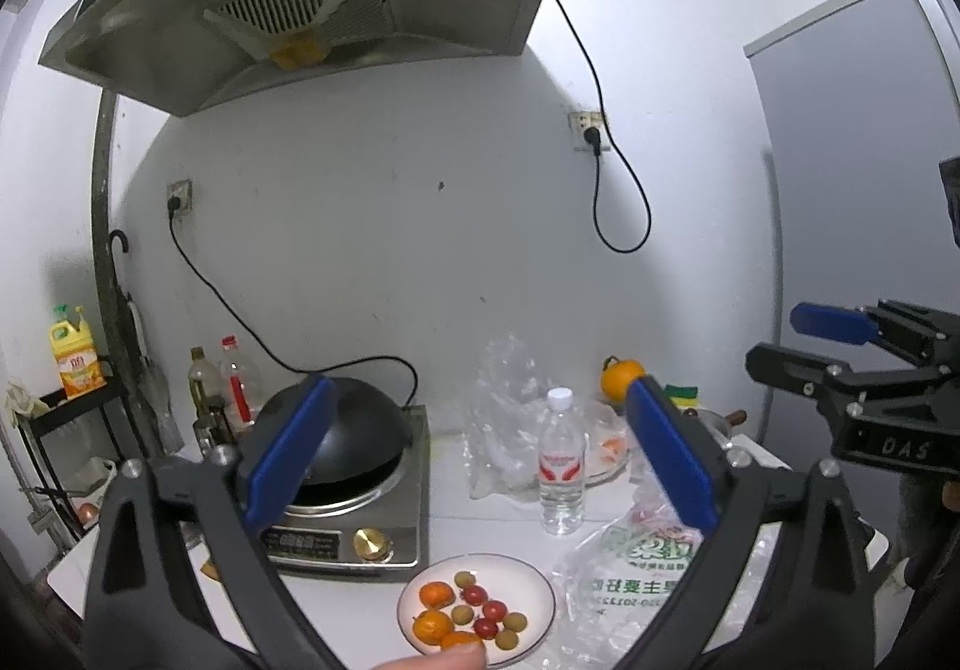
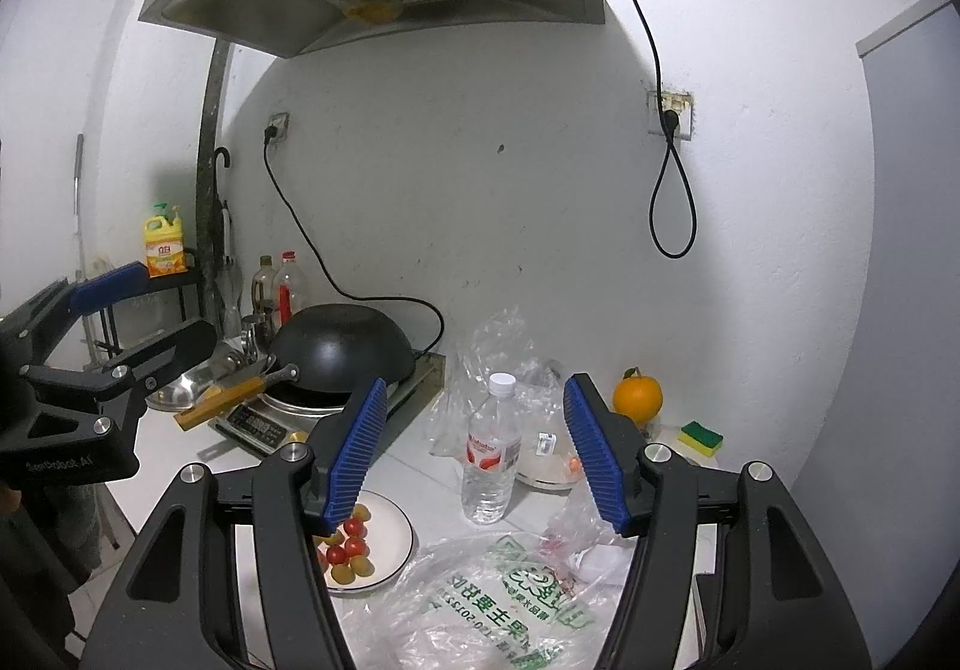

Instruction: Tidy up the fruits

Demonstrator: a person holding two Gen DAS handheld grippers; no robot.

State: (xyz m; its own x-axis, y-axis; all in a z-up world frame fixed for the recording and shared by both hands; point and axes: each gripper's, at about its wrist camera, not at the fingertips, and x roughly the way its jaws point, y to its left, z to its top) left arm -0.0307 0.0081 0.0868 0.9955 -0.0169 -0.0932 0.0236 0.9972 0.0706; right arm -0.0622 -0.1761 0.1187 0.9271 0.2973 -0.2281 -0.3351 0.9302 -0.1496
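Fruits lie on a white plate (image 1: 543, 598) near the front edge of the worktop (image 1: 462, 496): small oranges (image 1: 433, 625) on its left side, red cherry tomatoes (image 1: 485, 610) and pale green round fruits (image 1: 515, 621) across the middle and right. A single large orange (image 2: 637, 396) sits apart from them, toward the back right corner, beside a yellow-green sponge (image 2: 701, 436).

The left gripper (image 1: 480, 460) hangs above the plate with its jaws spread wide and nothing between the blue pads (image 1: 288, 448); they touch nothing. A fingertip (image 1: 432, 658) shows at the bottom of the left wrist view, just in front of the plate's near rim. The right gripper (image 2: 474, 460) is likewise held over the worktop, jaws wide apart and empty, its left pad (image 2: 354, 454) overlapping the plate in the right wrist view without visible contact.

Just right of the plate lies a crumpled clear plastic bag with green print (image 2: 498, 604). Behind it stands a capped water bottle (image 2: 491, 457), with more clear plastic (image 1: 504, 412) and a shallow dish (image 2: 549, 469) behind that. At the left of the worktop sits an induction cooker (image 1: 354, 526) carrying a black wok (image 2: 341, 347). Oil bottles (image 2: 282, 292) stand at the back left corner, and a yellow detergent jug (image 1: 75, 355) rests on a dark rack (image 1: 78, 406) beyond the left edge.
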